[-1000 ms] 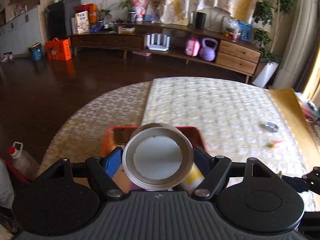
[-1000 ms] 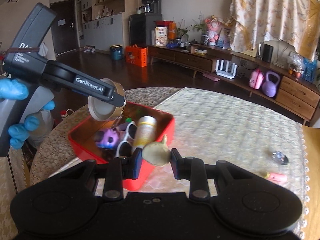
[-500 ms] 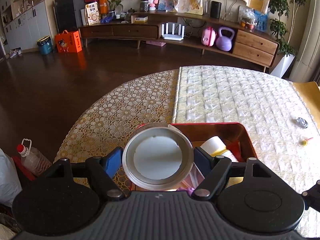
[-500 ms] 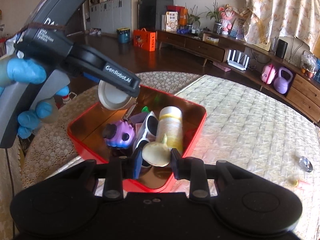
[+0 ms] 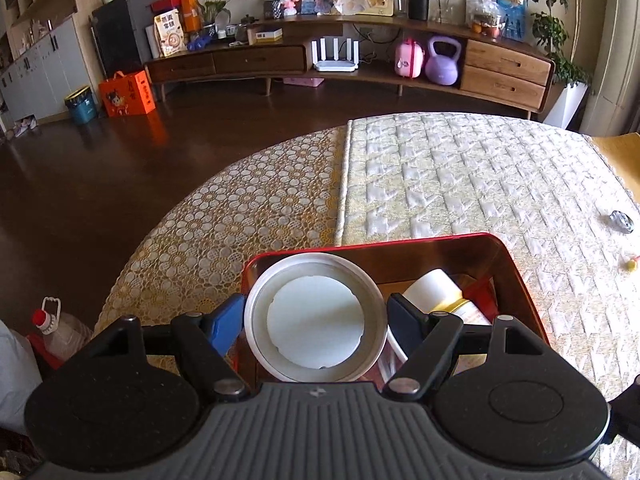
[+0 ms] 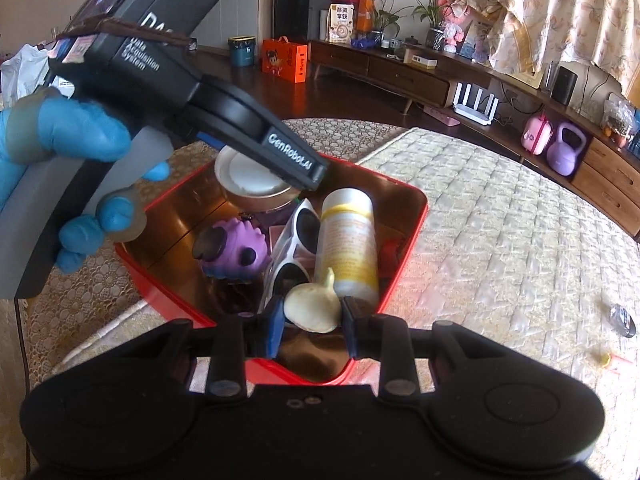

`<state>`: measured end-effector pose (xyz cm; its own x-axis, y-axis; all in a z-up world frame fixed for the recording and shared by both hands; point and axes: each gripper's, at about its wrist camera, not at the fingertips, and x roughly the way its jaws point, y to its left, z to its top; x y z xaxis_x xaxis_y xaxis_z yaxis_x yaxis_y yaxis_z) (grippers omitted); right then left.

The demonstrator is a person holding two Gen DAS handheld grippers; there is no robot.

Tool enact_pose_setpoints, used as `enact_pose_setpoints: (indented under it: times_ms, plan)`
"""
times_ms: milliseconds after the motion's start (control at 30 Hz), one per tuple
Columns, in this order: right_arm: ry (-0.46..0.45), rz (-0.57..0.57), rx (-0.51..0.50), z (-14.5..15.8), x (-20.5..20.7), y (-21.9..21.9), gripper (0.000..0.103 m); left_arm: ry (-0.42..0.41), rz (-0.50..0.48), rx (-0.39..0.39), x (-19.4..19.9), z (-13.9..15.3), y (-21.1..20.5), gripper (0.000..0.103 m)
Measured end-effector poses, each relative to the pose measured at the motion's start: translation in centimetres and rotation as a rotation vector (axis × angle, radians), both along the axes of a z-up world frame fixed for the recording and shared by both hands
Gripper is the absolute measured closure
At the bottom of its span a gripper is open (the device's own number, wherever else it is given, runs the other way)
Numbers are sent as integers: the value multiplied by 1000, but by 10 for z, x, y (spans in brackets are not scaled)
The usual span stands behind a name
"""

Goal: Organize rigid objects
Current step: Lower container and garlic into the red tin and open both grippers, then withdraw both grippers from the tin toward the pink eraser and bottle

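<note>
My left gripper (image 5: 316,320) is shut on a round gold jar lid (image 5: 316,318) with a white inner liner, held low over the far left corner of the red tin box (image 5: 516,264). The lid also shows in the right wrist view (image 6: 252,182) under the left gripper's fingers (image 6: 292,160). My right gripper (image 6: 312,316) is shut on a cream garlic bulb (image 6: 314,308), held above the box's near edge (image 6: 160,284). Inside the box lie a purple toy (image 6: 234,252), white sunglasses (image 6: 296,248) and a white bottle with a yellow label (image 6: 346,240).
The box sits on a round table with a lace cloth (image 5: 240,216) and a quilted cream runner (image 5: 460,176). A small silver object (image 6: 624,320) and a small yellow-pink piece (image 6: 608,358) lie on the runner to the right. A plastic bottle (image 5: 56,330) stands on the floor left.
My left gripper has carried the lid down and forward into the box's far left corner. My right gripper has moved closer over the box's near edge with the garlic still held.
</note>
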<state>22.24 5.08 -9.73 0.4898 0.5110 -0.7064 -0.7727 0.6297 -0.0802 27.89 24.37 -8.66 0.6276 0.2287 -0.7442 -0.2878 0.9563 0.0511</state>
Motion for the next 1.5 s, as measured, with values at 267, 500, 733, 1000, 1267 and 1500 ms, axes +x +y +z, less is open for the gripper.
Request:
enact_pose_setpoints:
  times_ms: [267, 500, 733, 1000, 1267, 1500]
  plan:
    - [6, 2, 5, 0, -1, -2, 73, 38, 28, -48, 5, -13, 3, 26]
    - [10, -6, 23, 3, -2, -6, 70, 35, 40, -55, 4, -15, 3, 26]
    - [25, -9, 57, 11, -8, -14, 65, 40, 67, -84, -1, -13, 4, 26]
    - [46, -7, 96, 27, -15, -26, 63, 12, 65, -117, -16, 1, -1, 25]
    - [40, 5, 137, 45, -34, -45, 60, -47, 38, -123, -39, 28, -16, 23]
    - [13, -3, 170, 59, -51, -66, 44, -88, 7, -119, -56, 48, -35, 23]
